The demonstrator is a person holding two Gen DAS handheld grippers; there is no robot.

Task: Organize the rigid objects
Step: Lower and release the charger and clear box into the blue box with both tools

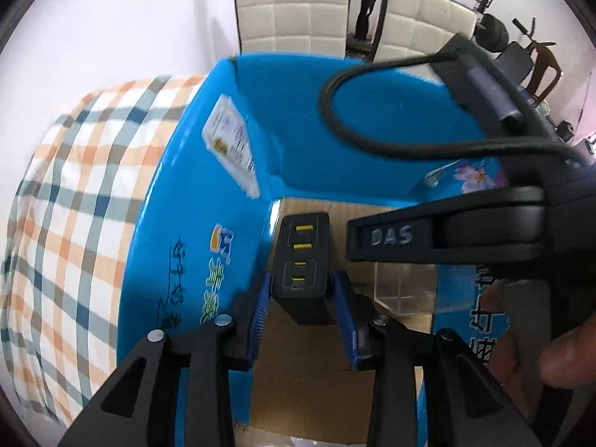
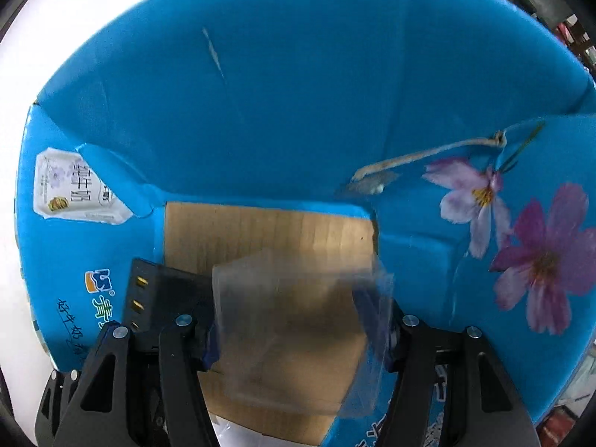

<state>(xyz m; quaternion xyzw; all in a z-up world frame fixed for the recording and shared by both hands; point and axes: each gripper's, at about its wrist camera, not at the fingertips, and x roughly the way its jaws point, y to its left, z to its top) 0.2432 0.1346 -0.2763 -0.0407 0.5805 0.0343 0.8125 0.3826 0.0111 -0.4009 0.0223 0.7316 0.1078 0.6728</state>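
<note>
Two grippers down inside the blue carton (image 1: 167, 246). Left gripper (image 1: 301, 300) lower middle of its view, fingers nearly together but just opening, black multi-port charger (image 1: 303, 260) standing between the blue pads, over the brown cardboard floor (image 1: 309, 372). Right gripper (image 2: 298, 329) low in its frame, fingers spread wide, pinching a clear plastic box (image 2: 298, 316). Charger just left of that box.
</note>
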